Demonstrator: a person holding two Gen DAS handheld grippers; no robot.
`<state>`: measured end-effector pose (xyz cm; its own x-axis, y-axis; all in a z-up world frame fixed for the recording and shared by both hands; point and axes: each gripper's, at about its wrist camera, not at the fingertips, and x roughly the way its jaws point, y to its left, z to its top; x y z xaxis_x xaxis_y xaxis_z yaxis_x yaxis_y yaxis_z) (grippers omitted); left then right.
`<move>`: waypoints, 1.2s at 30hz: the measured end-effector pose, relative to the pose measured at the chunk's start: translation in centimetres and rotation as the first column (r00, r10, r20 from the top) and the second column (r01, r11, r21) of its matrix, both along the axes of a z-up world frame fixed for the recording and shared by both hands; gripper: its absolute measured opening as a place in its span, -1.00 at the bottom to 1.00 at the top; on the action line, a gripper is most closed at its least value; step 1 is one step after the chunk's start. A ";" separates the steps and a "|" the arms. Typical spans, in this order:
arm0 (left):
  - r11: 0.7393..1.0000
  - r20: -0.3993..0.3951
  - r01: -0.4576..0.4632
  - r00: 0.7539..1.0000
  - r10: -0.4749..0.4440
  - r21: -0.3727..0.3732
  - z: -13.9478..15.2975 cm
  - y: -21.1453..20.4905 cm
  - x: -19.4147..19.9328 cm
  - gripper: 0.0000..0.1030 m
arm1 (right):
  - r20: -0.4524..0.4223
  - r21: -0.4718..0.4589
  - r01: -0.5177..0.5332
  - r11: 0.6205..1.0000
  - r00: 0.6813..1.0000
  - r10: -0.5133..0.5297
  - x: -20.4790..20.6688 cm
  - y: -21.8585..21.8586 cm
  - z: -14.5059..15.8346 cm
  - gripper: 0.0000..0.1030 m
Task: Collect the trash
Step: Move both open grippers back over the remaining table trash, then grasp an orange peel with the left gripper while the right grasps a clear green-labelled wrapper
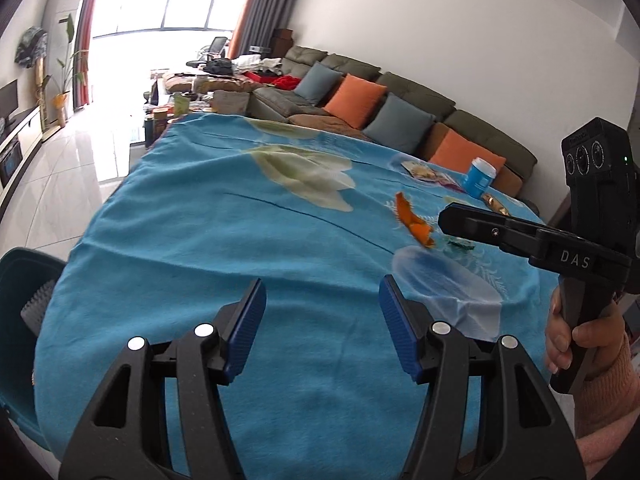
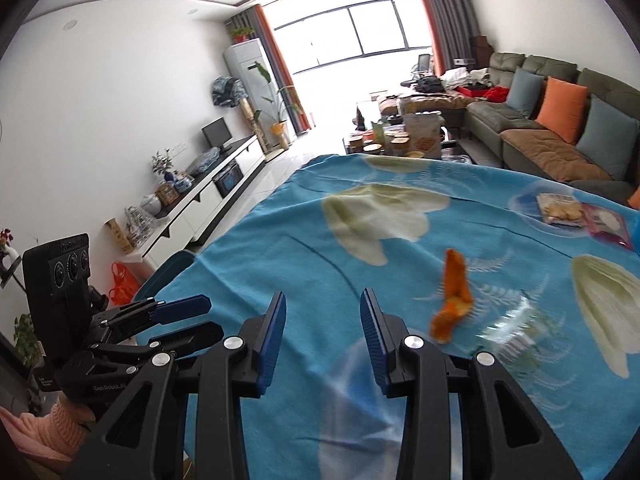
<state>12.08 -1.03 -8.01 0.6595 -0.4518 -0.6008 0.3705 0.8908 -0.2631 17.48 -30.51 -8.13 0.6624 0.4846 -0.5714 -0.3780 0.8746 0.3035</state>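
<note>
A blue tablecloth [image 1: 192,248] printed with pale leaves holds an orange peel [image 1: 412,222].

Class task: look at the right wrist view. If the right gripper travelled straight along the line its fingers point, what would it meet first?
Probably the bare blue tablecloth. The right gripper is open, empty and angled downward; the orange peel lies right of that line, though depth is uncertain.

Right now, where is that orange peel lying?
The orange peel lies on the blue tablecloth, ahead and right of the right gripper, beside a clear crumpled wrapper. The left wrist view shows it right of centre.
</note>
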 end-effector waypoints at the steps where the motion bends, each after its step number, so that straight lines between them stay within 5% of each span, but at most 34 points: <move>1: 1.000 -0.004 0.020 1.000 -0.020 0.007 0.0 -1.2 0.3 0.13 | 0.001 0.002 0.025 1.000 1.000 -0.025 0.0 -1.2 -0.1 -0.29; 12: 0.985 -0.046 0.165 0.985 -0.163 0.050 0.3 -9.8 3.4 0.12 | -0.036 0.055 0.247 0.967 0.969 -0.246 0.5 -10.0 -2.2 -0.10; 22: 0.975 -0.099 0.188 0.979 -0.176 0.121 -0.5 -14.4 7.0 0.02 | -0.120 0.109 0.258 0.960 0.962 -0.245 2.4 -11.8 -4.4 -0.03; 30: 0.967 -0.170 0.219 0.966 -0.196 0.127 -2.1 -15.6 8.9 -0.42 | -0.159 0.140 0.229 0.963 0.965 -0.207 3.1 -11.6 -5.1 -0.07; 36: 0.968 -0.172 0.223 0.964 -0.202 0.112 -2.3 -15.2 9.2 -0.77 | -0.174 0.163 0.199 0.966 0.970 -0.170 2.9 -11.3 -5.2 -0.35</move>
<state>21.24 -16.27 -10.31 0.4485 -0.4829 -0.7521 0.5183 0.8261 -0.2213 20.36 -41.82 -13.32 0.6584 0.4655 -0.5914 -0.1498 0.8511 0.5032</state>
